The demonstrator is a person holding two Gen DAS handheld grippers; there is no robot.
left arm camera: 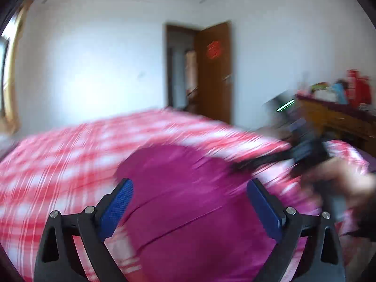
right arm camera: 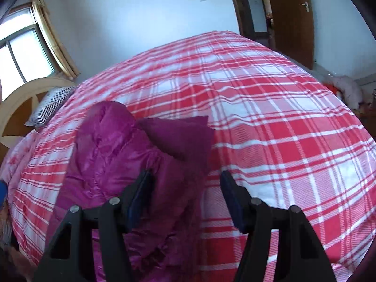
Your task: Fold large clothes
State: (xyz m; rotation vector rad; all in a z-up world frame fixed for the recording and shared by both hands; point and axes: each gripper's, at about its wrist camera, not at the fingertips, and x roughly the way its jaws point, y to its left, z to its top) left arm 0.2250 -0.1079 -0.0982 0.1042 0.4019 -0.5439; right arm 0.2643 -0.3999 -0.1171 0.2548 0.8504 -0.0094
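A magenta quilted jacket (right arm camera: 117, 159) lies folded on the red-and-white plaid bed cover (right arm camera: 282, 122), its darker lining flap turned out at the top right. My right gripper (right arm camera: 186, 183) is open above the jacket's right edge, holding nothing. In the blurred left wrist view the jacket (left arm camera: 188, 211) fills the lower middle. My left gripper (left arm camera: 189, 188) is wide open just above it, empty. The right gripper and the hand holding it (left arm camera: 305, 155) show blurred at the right.
A wooden headboard (right arm camera: 18, 108) and striped pillow (right arm camera: 47, 108) are at the left, by a window. An open brown door (left arm camera: 213, 70) is beyond the bed. A wooden cabinet (left arm camera: 340, 122) with clutter on top stands at the right.
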